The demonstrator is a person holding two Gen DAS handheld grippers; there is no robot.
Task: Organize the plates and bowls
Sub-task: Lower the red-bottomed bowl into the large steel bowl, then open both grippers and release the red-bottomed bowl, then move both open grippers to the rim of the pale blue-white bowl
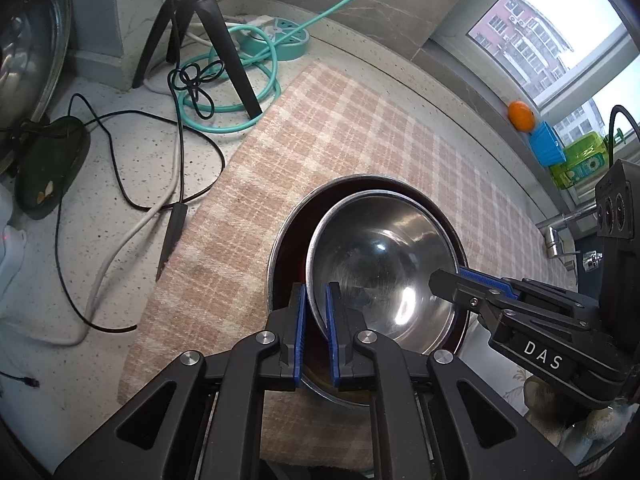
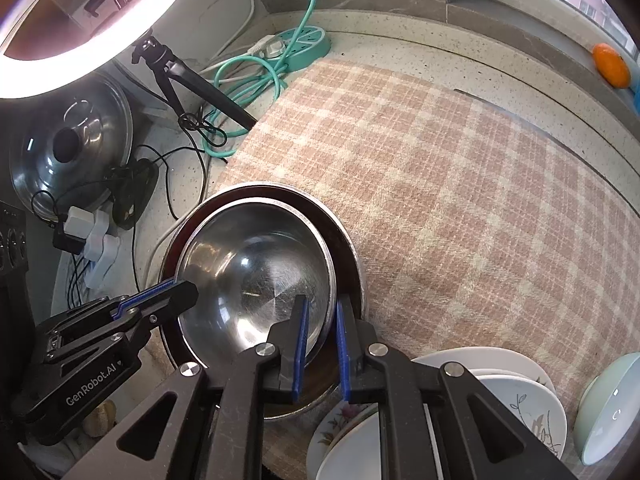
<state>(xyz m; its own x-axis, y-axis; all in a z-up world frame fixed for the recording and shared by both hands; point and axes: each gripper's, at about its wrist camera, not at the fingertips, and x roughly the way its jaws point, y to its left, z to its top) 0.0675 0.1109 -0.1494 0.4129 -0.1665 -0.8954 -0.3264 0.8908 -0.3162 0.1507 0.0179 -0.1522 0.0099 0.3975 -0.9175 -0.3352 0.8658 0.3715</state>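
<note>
A smaller steel bowl point(image 1: 384, 264) point(image 2: 256, 276) sits tilted inside a larger steel bowl point(image 1: 288, 248) point(image 2: 352, 264) on the checked cloth point(image 1: 340, 128). My left gripper point(image 1: 316, 308) has its blue pads astride the small bowl's left rim, narrowly parted. My right gripper point(image 2: 322, 328) straddles the same bowl's right rim; it also shows in the left wrist view point(image 1: 452, 280). White plates point(image 2: 520, 384) and a pale green bowl point(image 2: 612, 404) lie at the lower right of the right wrist view.
A tripod point(image 1: 208, 20), teal power strip point(image 1: 280, 36) and cables point(image 1: 180, 128) crowd the back left. A pot lid point(image 2: 72, 140) leans at the left. An orange point(image 1: 521, 116) and a blue cup point(image 1: 546, 148) sit on the windowsill; a tap point(image 1: 560, 232) is at the right.
</note>
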